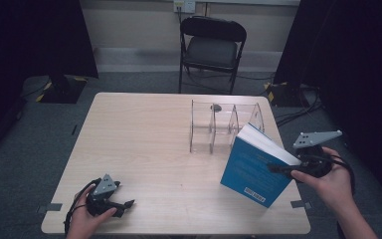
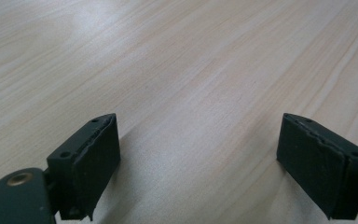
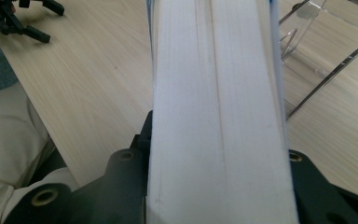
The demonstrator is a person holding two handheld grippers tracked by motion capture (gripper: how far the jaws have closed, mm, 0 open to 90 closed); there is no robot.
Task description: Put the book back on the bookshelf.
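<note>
Blue book (image 1: 251,172), one, two hand-held grippers, one clear rack (image 1: 224,127)

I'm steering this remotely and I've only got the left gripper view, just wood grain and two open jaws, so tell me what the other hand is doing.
Observer: The right gripper is clamped on a blue book, gripping it by its page edge.
Operator: Is the book lying flat?
Observer: No. In the high view it stands tilted, its lower corner at the table.
Operator: Anything near it?
Observer: A clear acrylic divider rack stands just beyond the book, toward the far edge.
Operator: And where is my gripper?
Observer: The left gripper is low at the table's near left corner, well away from the book.
</note>
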